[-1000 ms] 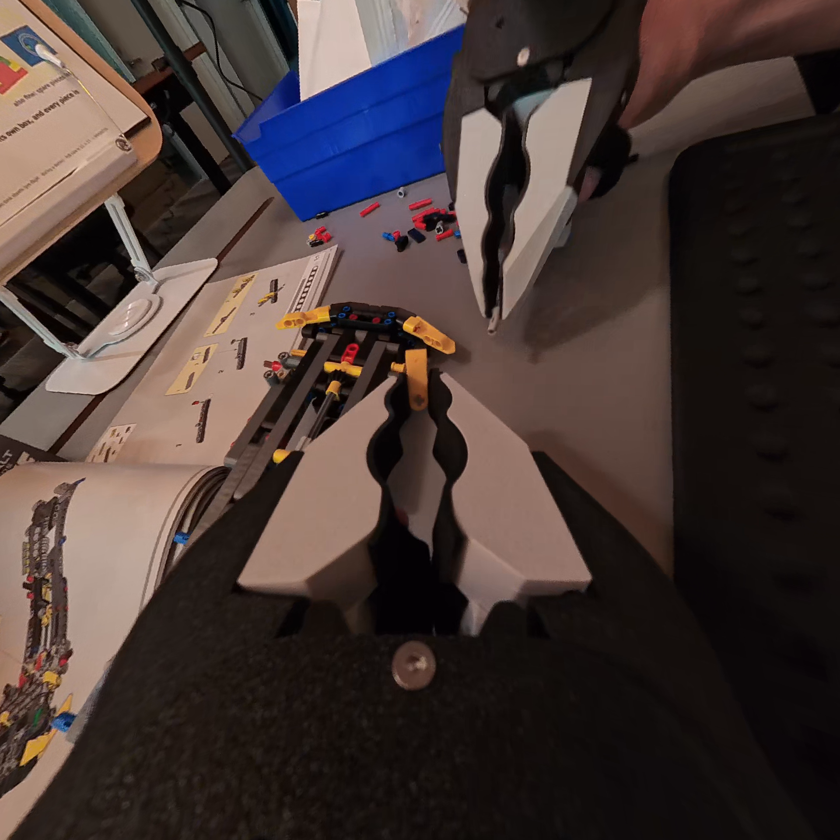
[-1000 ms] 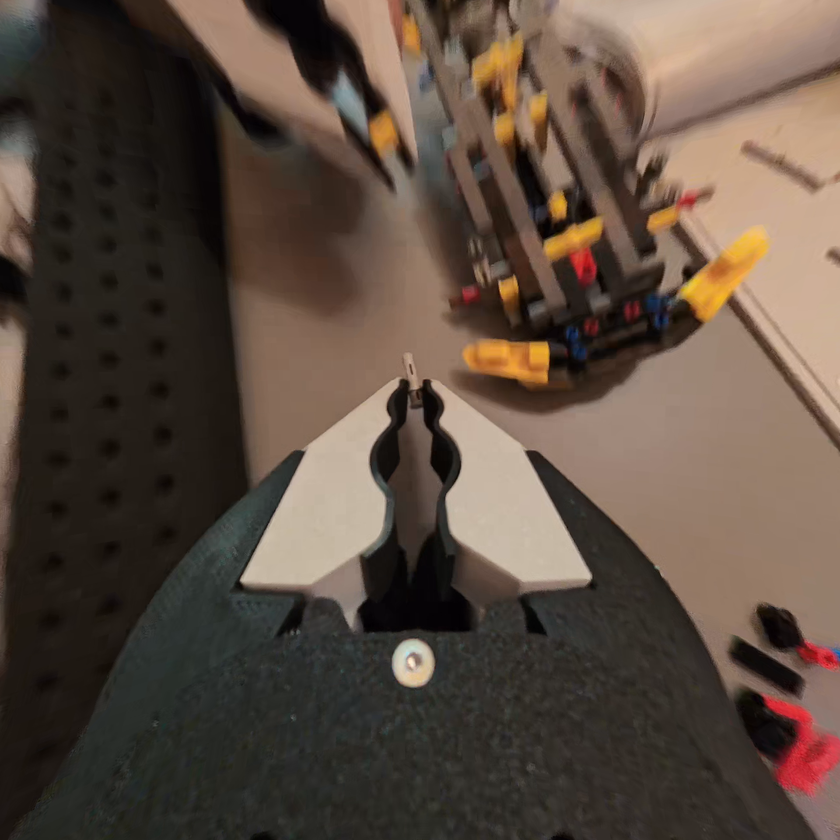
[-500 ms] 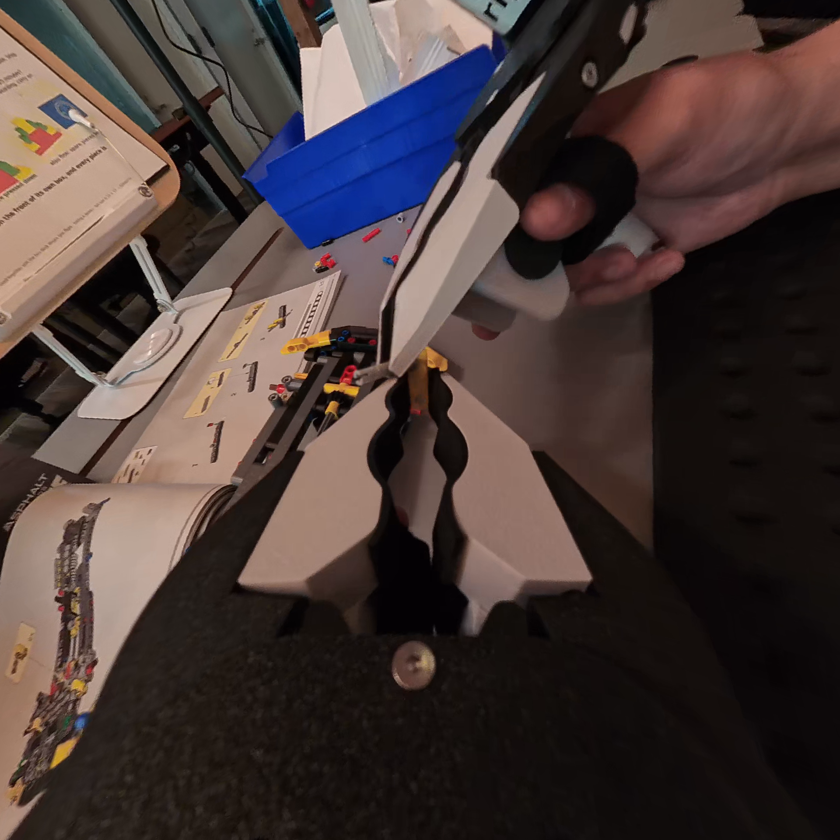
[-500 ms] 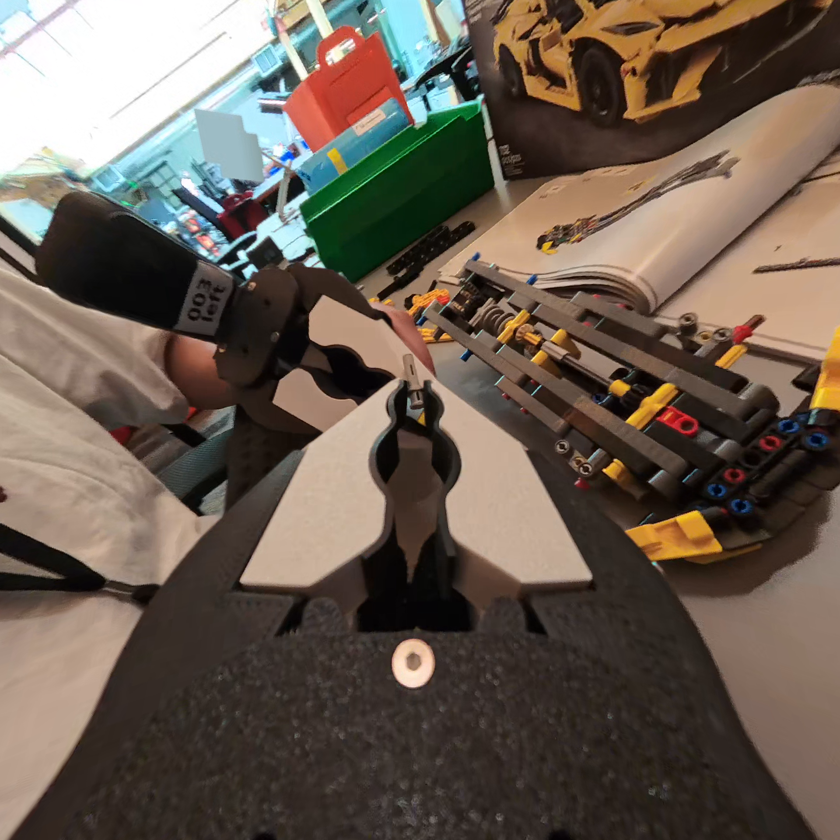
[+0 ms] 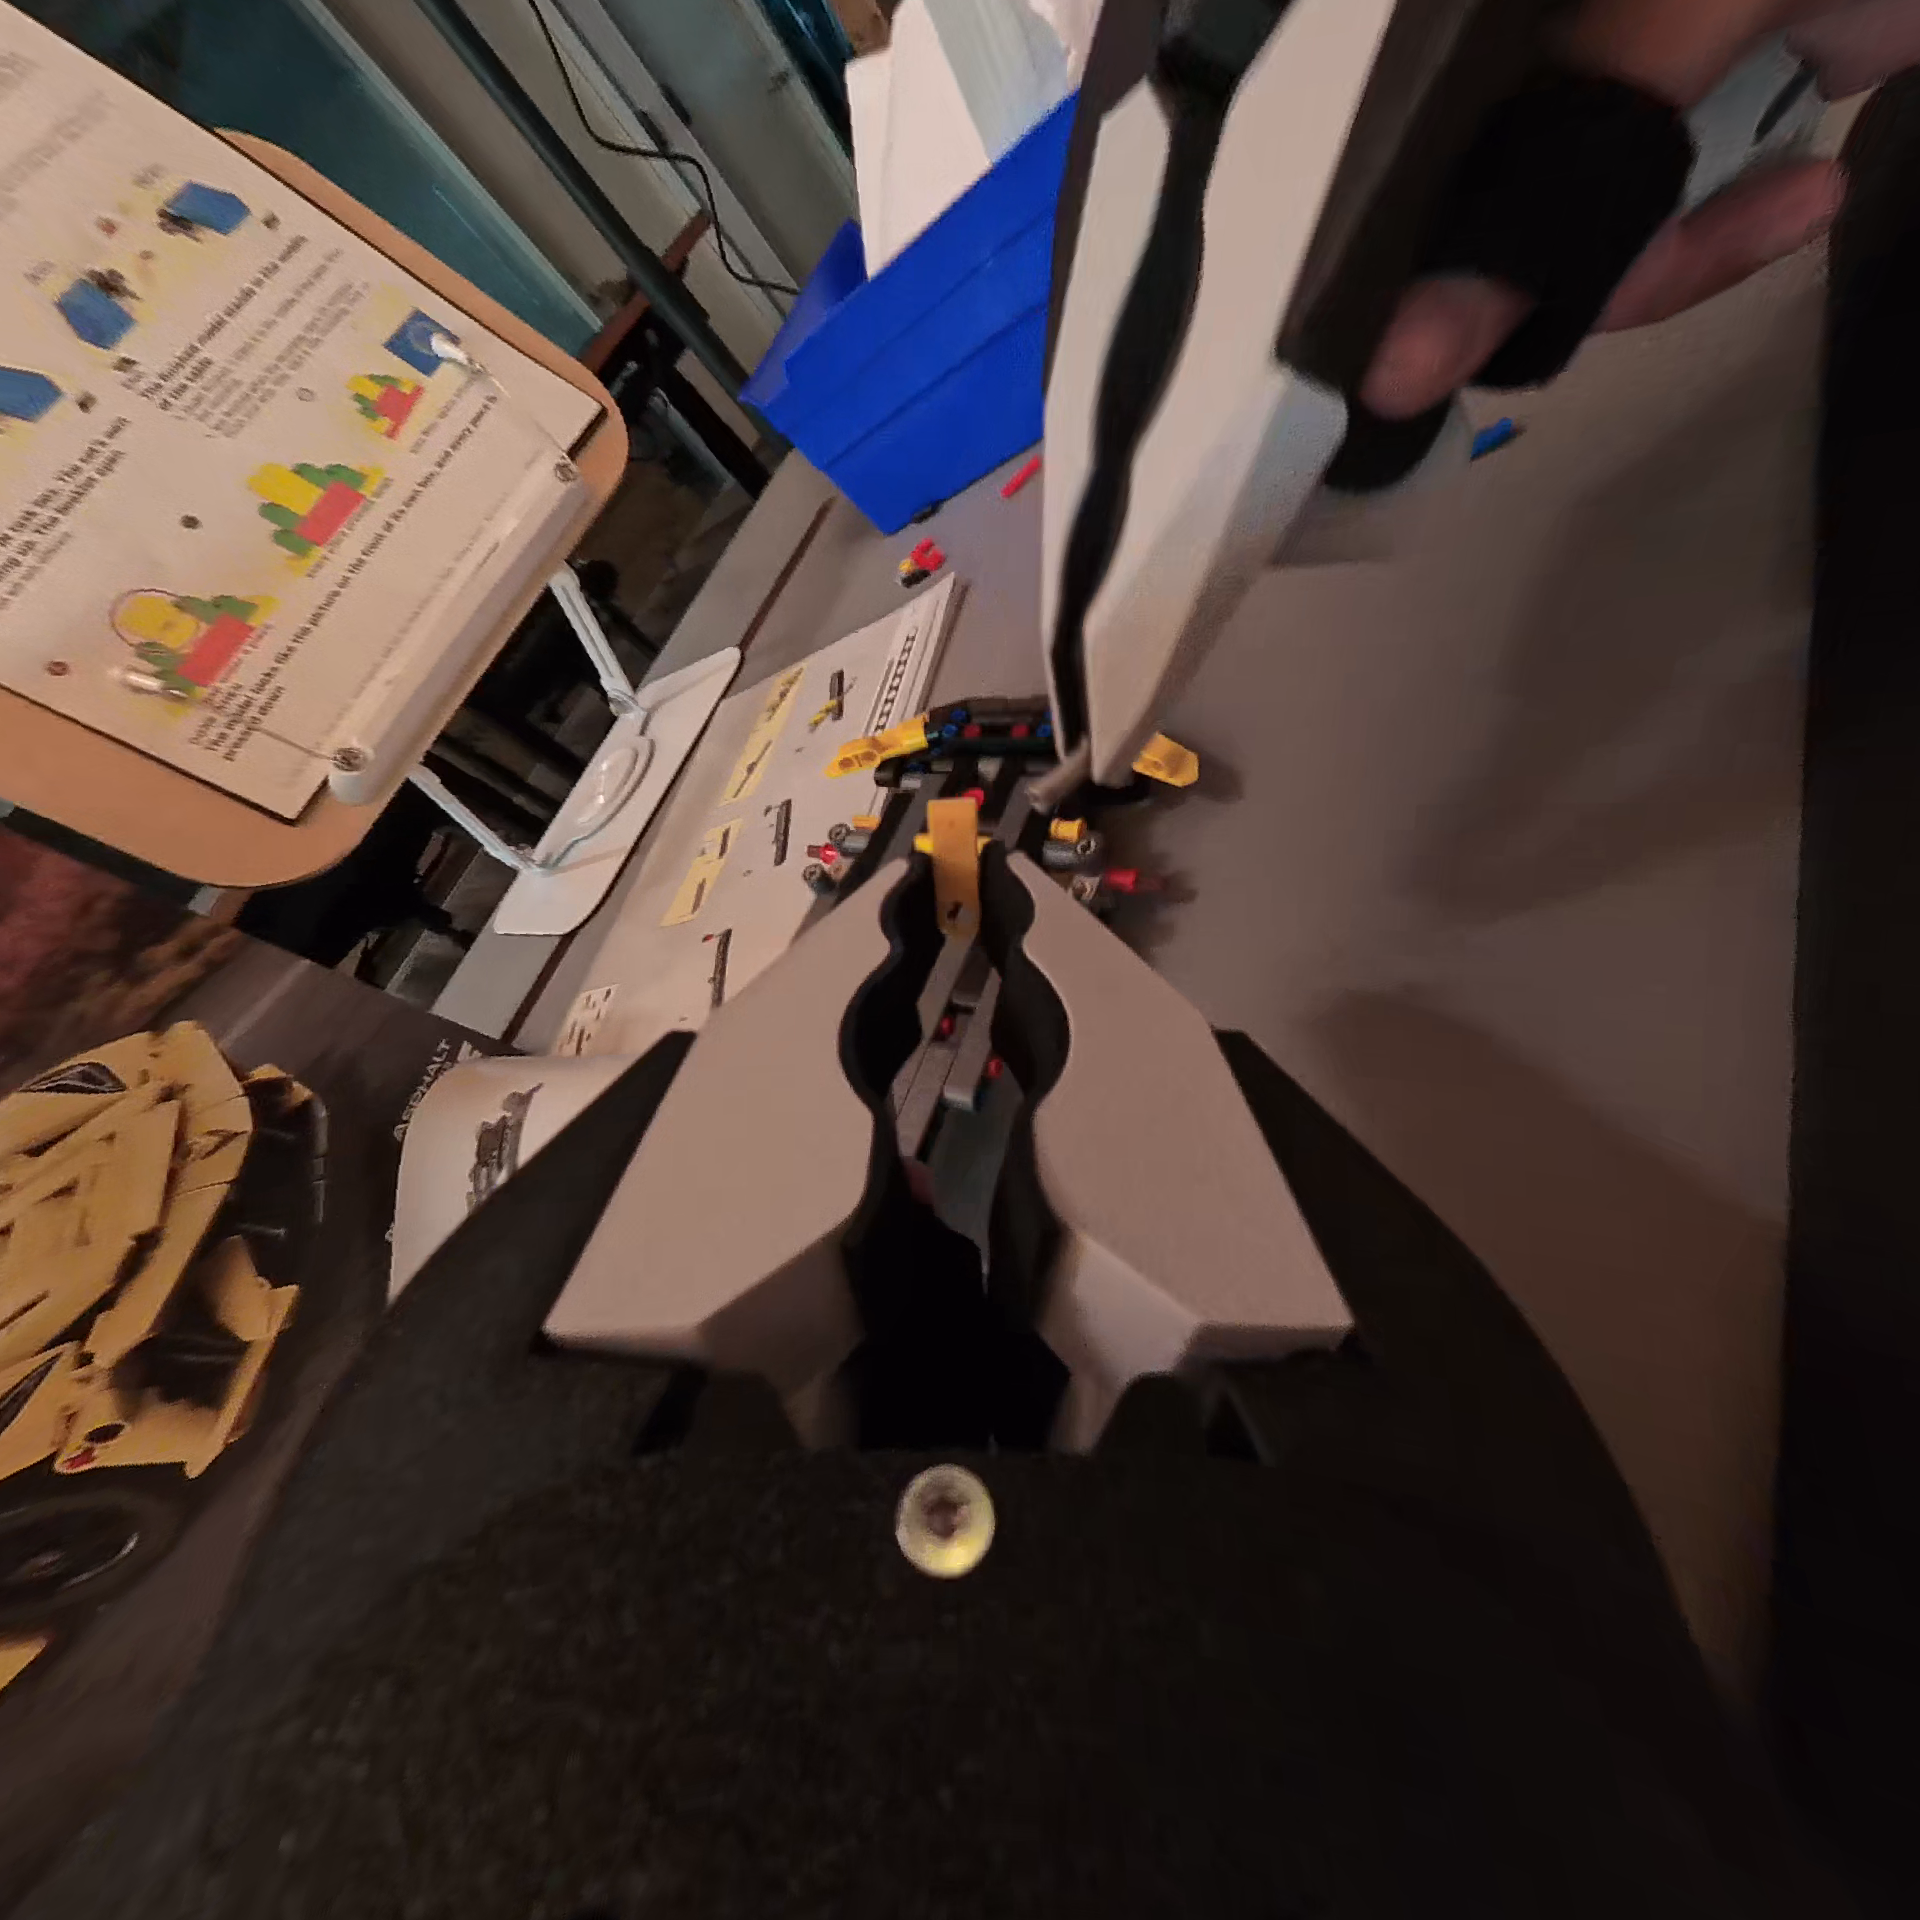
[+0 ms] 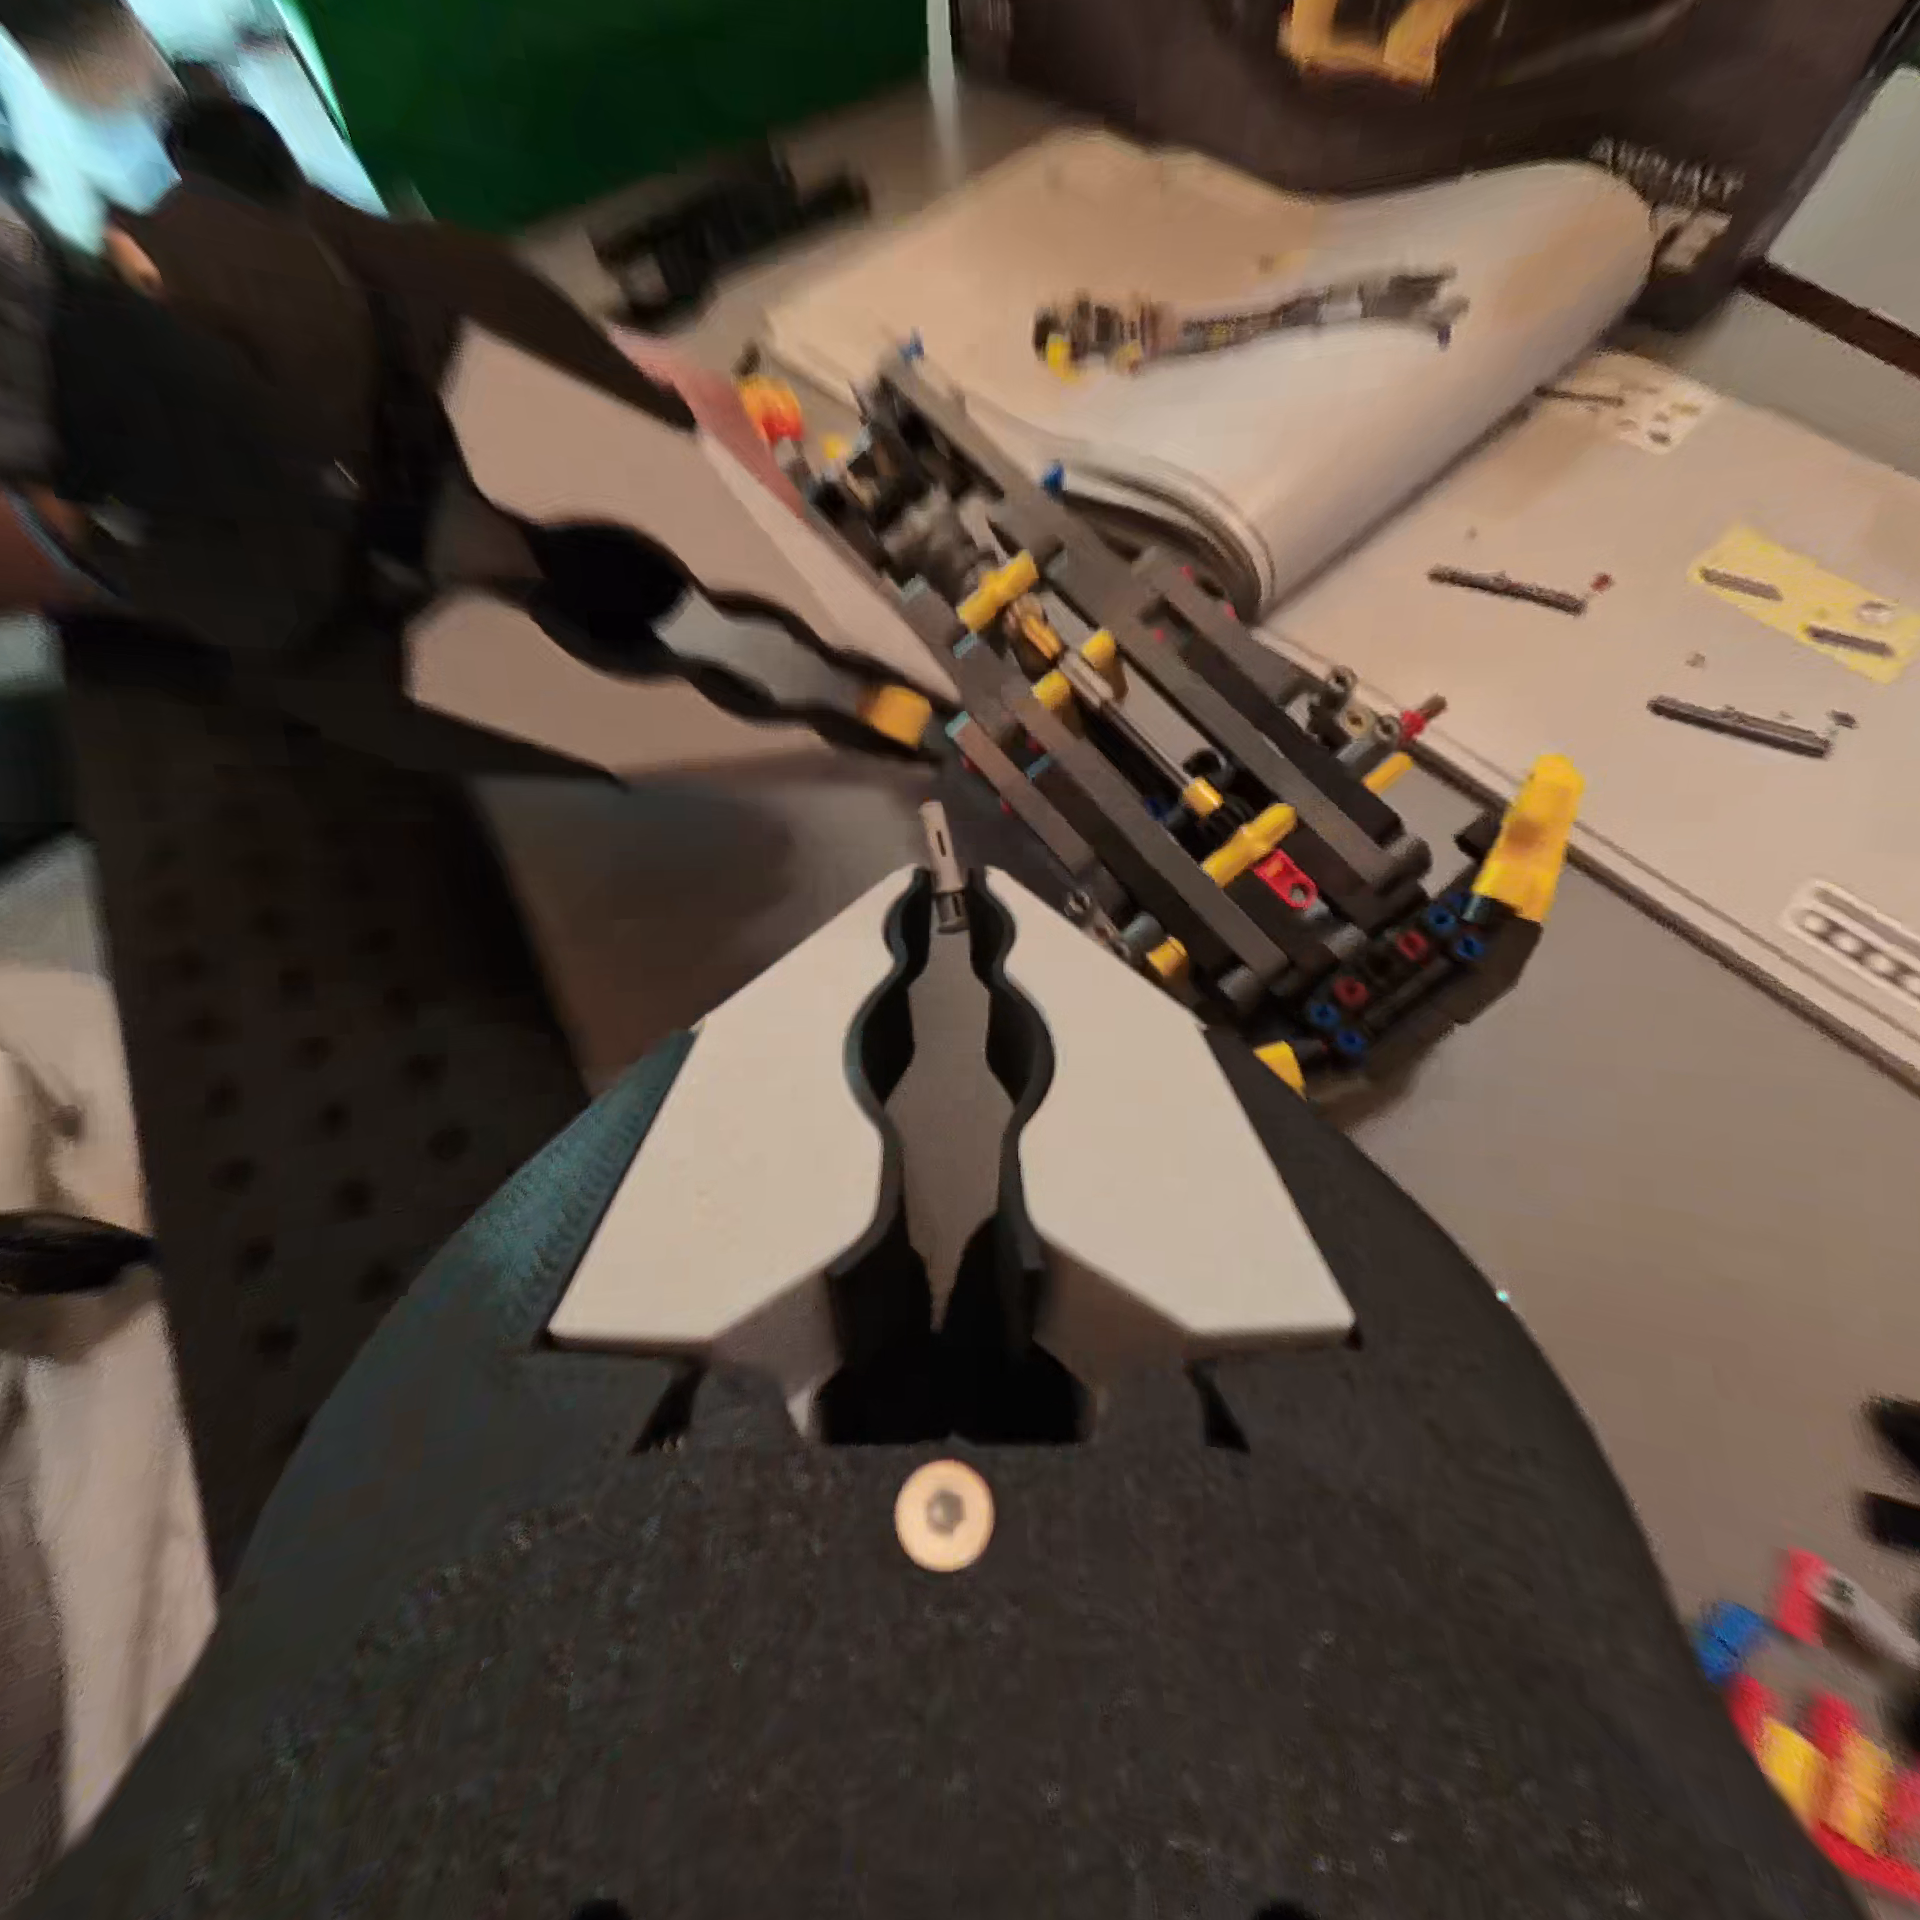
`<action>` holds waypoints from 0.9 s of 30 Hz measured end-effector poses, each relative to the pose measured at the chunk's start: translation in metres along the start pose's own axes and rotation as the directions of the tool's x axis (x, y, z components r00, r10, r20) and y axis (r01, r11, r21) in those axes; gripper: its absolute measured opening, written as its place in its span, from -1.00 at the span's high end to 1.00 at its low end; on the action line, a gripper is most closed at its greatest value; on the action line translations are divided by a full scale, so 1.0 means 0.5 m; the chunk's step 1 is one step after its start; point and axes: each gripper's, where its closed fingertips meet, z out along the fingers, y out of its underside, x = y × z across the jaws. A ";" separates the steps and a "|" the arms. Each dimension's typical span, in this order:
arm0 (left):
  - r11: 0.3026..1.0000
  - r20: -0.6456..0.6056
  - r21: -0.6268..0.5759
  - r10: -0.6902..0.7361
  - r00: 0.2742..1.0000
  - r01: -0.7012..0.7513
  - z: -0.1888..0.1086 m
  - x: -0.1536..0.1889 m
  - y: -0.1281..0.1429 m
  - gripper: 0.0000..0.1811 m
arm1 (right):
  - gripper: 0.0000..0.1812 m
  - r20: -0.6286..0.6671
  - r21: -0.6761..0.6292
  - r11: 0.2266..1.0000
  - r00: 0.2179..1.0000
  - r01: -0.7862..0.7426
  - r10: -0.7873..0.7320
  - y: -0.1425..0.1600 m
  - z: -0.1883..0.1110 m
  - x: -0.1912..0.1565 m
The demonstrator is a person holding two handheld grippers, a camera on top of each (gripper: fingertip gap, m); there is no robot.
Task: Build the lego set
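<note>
Landmark: the dark lego chassis (image 6: 1164,769), a long frame of black beams with yellow, red and blue connectors, lying on the grey table (image 6: 1621,1195). Its far end is propped on the open instruction booklet (image 6: 1299,416); its near end, with the yellow corner pieces, is down on the table.

Left gripper (image 5: 954,883): held low, pointing along the length of the chassis towards its yellow-cornered end. Claw narrow, pinched on a small yellow beam (image 5: 953,857) that stands upright out of the tips. In the right wrist view the same gripper (image 6: 904,722) comes in from the left, nearly level, with its tips and the yellow piece right at the side beam of the chassis; whether they touch is blurred.

Right gripper (image 6: 945,883): tips close together, clamped on a small light-grey pin (image 6: 940,857) that sticks out beyond them. It hovers just beside the chassis side, near the left gripper's tips. From the left wrist view it (image 5: 1075,764) hangs steeply downward over the far end of the chassis, with the person's hand (image 5: 1558,239) wrapped round its handle above.

Left wrist view only: blue bin (image 5: 935,353) beyond the chassis, a tilted board with a printed sheet (image 5: 260,468) on a white stand, and the product box (image 5: 156,1195) with a yellow car picture.

Right wrist view only: green bin (image 6: 623,94) behind the booklet and loose red, blue and yellow parts (image 6: 1808,1704) on the near side of the chassis.
</note>
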 end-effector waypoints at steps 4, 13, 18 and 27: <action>0.999 -0.005 0.020 0.045 0.999 -0.044 -0.002 0.013 -0.012 0.94 | 0.94 -0.028 -0.105 0.986 0.991 0.131 -0.134 0.008 0.013 -0.018; 0.997 -0.019 -0.027 0.075 0.997 -0.076 0.002 0.022 0.003 0.94 | 0.94 -0.033 -0.150 0.975 0.985 0.163 -0.170 0.005 0.007 -0.024; 0.995 -0.026 -0.038 0.087 0.996 -0.088 0.006 0.033 0.004 0.94 | 0.94 -0.039 -0.178 0.964 0.978 0.196 -0.206 0.009 0.003 -0.023; 0.996 -0.055 -0.056 0.063 0.996 -0.066 0.008 0.040 0.013 0.94 | 0.94 0.176 -0.818 0.515 0.963 0.258 -0.203 0.209 -0.157 0.082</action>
